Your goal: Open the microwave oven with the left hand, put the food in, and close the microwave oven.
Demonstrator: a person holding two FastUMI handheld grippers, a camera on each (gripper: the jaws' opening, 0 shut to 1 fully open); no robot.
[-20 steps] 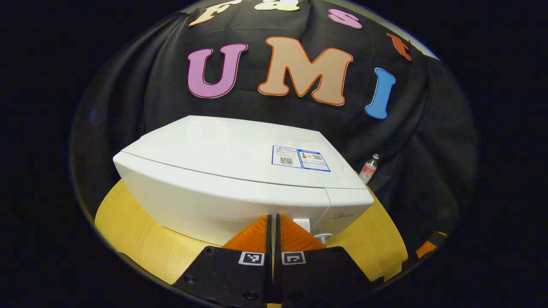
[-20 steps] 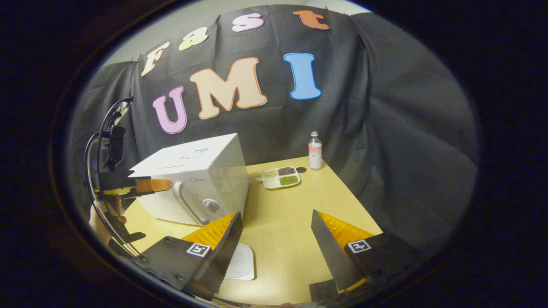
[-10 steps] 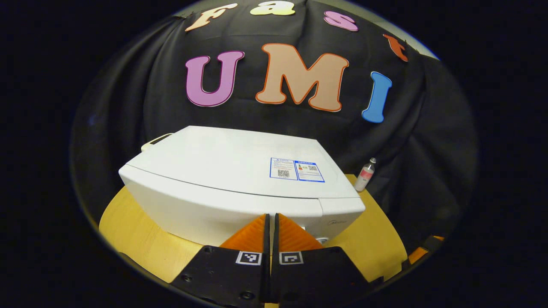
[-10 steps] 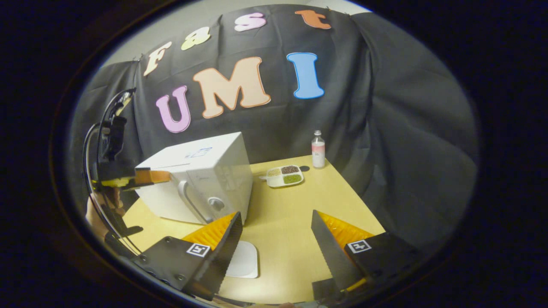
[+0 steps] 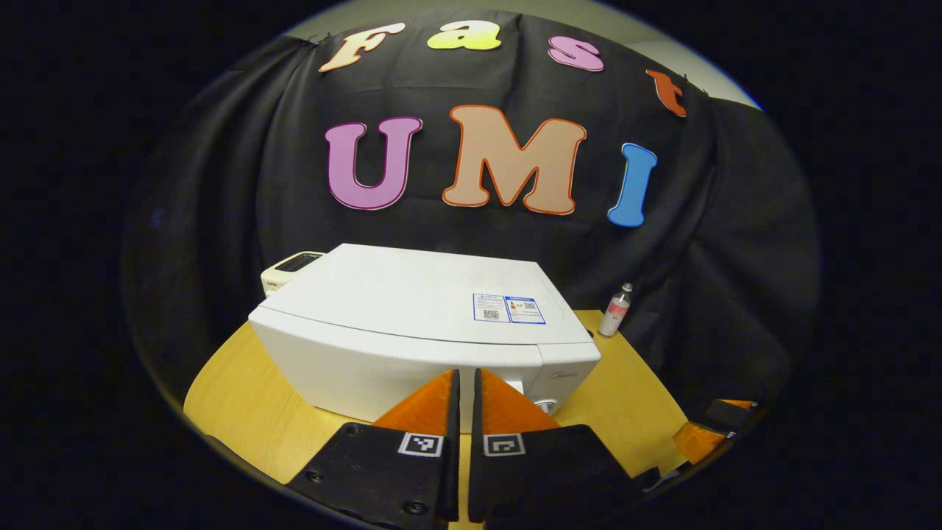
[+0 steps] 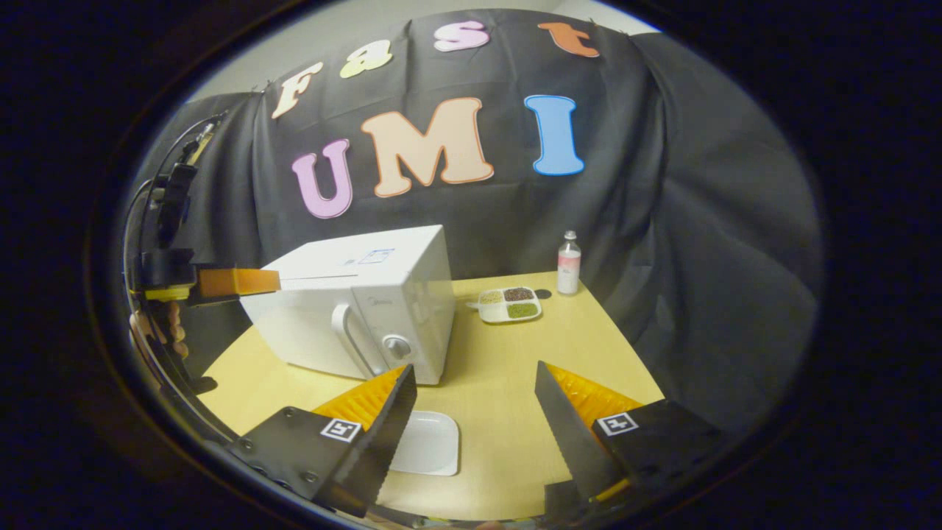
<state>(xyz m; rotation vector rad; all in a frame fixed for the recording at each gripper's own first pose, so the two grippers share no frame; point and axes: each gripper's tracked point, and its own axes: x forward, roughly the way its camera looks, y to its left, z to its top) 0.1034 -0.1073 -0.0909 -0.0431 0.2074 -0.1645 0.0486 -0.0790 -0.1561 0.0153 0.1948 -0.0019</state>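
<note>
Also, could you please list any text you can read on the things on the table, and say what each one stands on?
Sticker on the microwave top: print too small to read.
Brand mark on the microwave's front: too blurred to read.
Bottle label: too small to read.
Left tongs: square coded markers, no words.

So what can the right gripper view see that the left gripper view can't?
The right gripper view has the microwave's curved door handle, a tray of food, a white plate and the left gripper held by a hand. The left gripper view has a small white device behind the microwave. Both see the closed microwave, the bottle and the wooden table.
</note>
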